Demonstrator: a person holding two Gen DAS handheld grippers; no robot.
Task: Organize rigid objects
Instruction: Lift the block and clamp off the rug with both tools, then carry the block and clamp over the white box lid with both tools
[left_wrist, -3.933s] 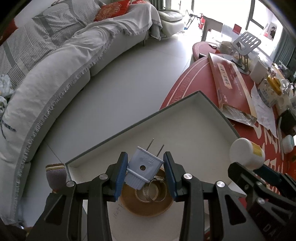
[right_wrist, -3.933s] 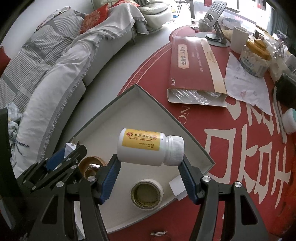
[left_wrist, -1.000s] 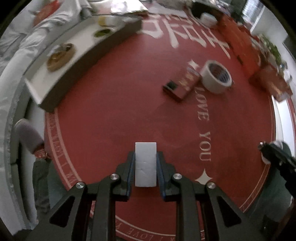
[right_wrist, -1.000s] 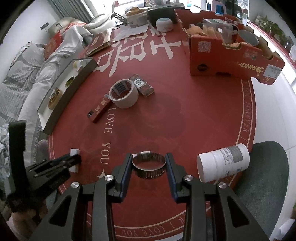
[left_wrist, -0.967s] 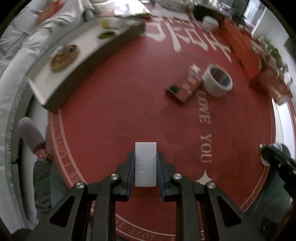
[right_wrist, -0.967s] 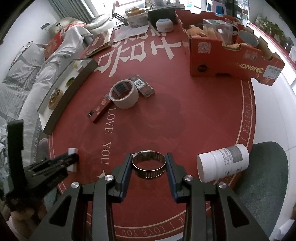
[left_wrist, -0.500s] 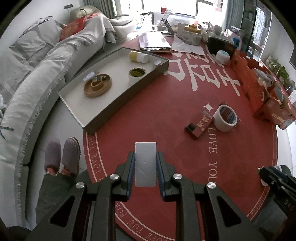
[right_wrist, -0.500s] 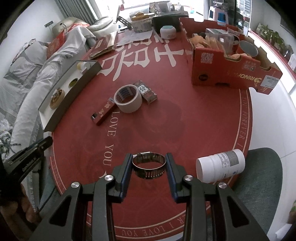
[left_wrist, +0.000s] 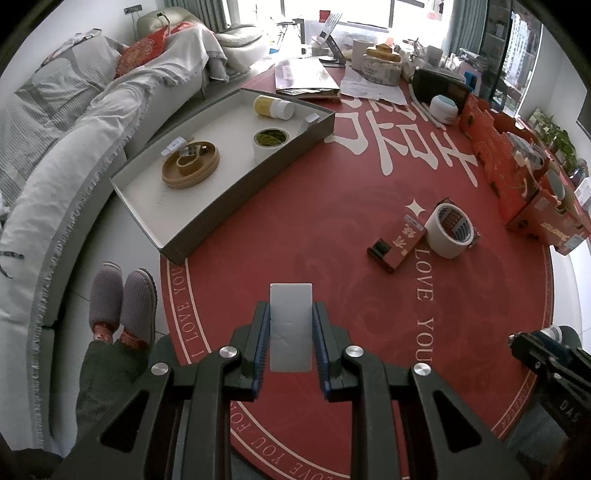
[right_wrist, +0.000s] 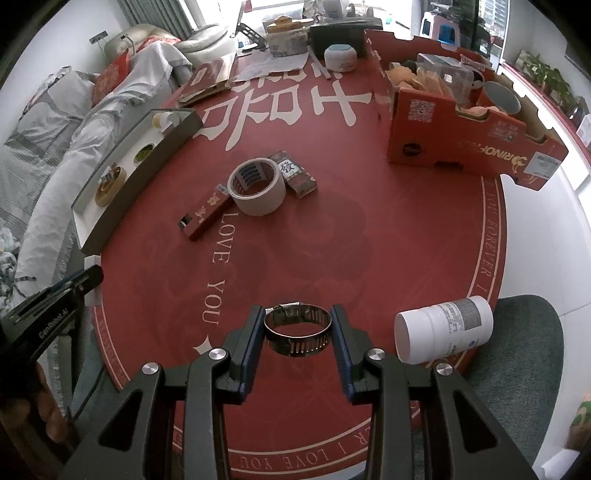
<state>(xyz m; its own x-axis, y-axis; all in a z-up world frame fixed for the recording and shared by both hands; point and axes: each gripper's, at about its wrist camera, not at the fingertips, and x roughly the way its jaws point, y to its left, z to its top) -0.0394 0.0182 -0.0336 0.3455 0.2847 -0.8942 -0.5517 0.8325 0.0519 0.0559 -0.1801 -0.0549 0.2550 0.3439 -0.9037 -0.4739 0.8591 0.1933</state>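
Block (left_wrist: 290, 326), a flat white slab, sits clamped between the left gripper (left_wrist: 290, 345) jaws above the near edge of the bench (left_wrist: 332, 192); its long axis runs straight ahead along the fingers, its far end pointing toward the tray (left_wrist: 236, 192). The hose clamp (right_wrist: 297, 329) is pinched across its width by the right gripper (right_wrist: 297, 341), its opening facing up and its screw housing on the far side. A few seconds earlier both grippers were over the tray holding a plug and a bottle; now those lie in the tray and each gripper carries a fresh piece, and within the last second the left view has swung up from the bench to take in the tray. That suggests a second delivery run is starting. Beyond, a tape roll (right_wrist: 256, 192) and two small red boxes (right_wrist: 203, 213) remain mid-bench, a white bottle (right_wrist: 443, 328) lies at the right edge, and the tray rests at the far left rim.
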